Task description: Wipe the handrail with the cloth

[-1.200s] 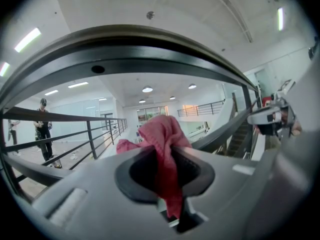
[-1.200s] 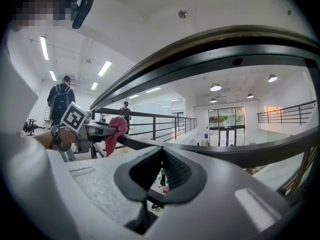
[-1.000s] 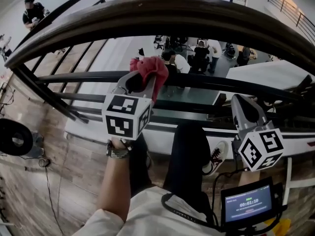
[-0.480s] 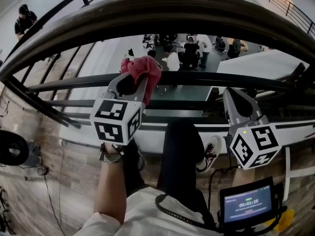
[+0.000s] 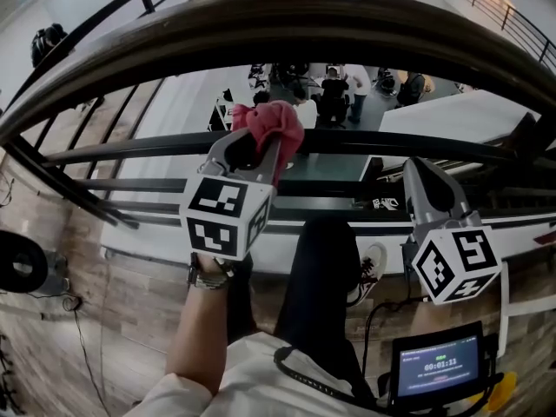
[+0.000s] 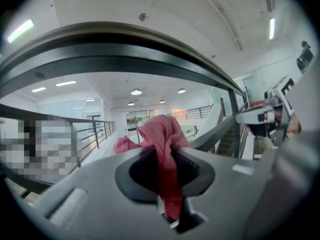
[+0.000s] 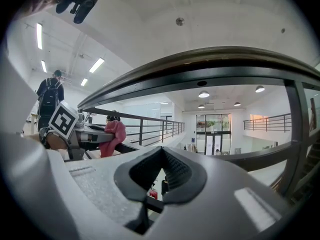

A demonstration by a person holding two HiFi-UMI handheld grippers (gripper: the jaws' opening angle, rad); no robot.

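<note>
The dark wooden handrail (image 5: 304, 24) curves across the top of the head view. Below it, my left gripper (image 5: 261, 146) is shut on a pink-red cloth (image 5: 274, 124), which bunches out past the jaw tips. In the left gripper view the cloth (image 6: 165, 139) hangs pinched between the jaws, with the handrail (image 6: 125, 49) arching above and apart from it. My right gripper (image 5: 423, 174) is lower right, shut with nothing in it. The right gripper view shows the handrail (image 7: 210, 64) overhead and the cloth (image 7: 114, 134) off to the left.
Thin black lower rails (image 5: 156, 146) run beneath the handrail, with an open drop to a floor below where several people (image 5: 334, 89) sit. A person (image 5: 48, 42) stands far left. A small screen (image 5: 434, 363) hangs at my waist. A black round object (image 5: 22, 263) lies left.
The left gripper with the cloth has drifted a little to the right, still below the handrail. The right gripper has hardly moved.
</note>
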